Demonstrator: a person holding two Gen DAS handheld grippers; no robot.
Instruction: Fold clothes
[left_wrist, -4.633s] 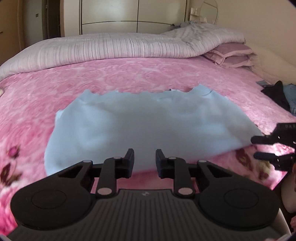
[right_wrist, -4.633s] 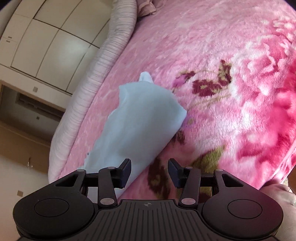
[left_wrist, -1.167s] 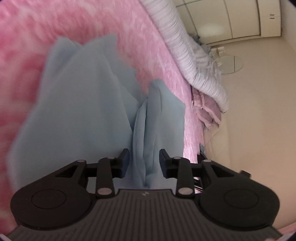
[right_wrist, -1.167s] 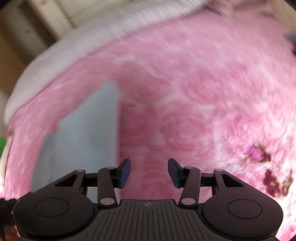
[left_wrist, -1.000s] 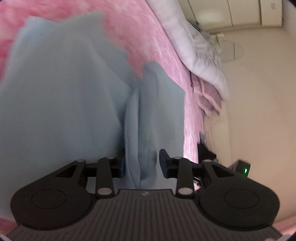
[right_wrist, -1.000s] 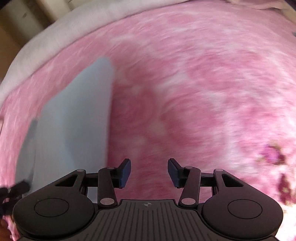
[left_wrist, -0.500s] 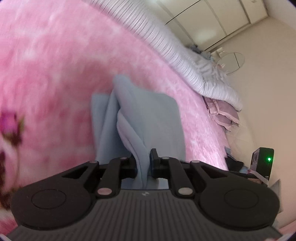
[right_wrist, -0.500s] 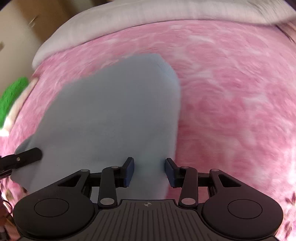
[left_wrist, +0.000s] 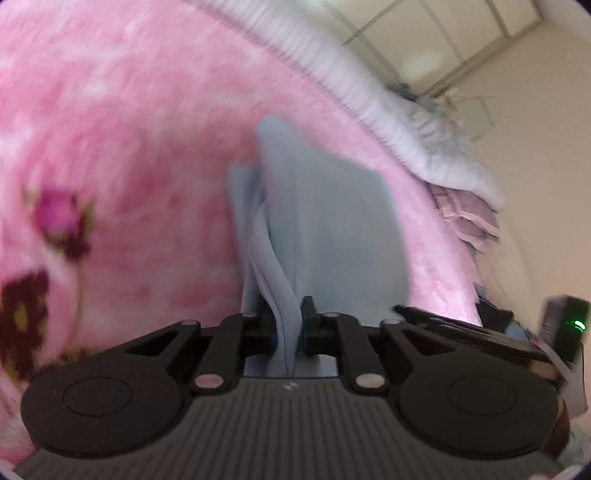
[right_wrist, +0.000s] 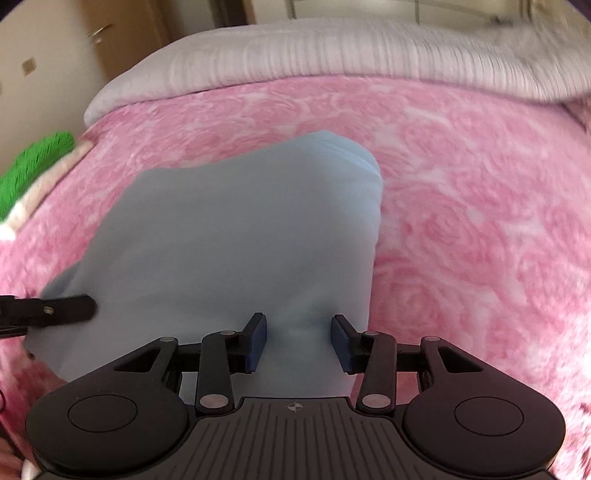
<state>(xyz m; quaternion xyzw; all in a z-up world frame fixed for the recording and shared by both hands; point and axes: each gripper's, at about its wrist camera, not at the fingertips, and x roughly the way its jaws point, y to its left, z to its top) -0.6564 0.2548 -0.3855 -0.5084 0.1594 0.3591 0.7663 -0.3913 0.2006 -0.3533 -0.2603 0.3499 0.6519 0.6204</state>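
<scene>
On a bed spread with a pink rose-patterned blanket (right_wrist: 461, 177), the left tool (left_wrist: 288, 328) pinches a bunched edge of a pale blue garment (right_wrist: 236, 236) lying folded over, while the right tool (right_wrist: 298, 341) hovers with fingers apart above its near edge.

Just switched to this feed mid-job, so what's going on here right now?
A person with a gripper in each hand is folding a light blue garment on a pink floral blanket. The left gripper is shut on a bunched edge of the cloth. The right gripper is open, its fingers straddling the near edge without pinching it. The garment already lies partly folded over.
</scene>
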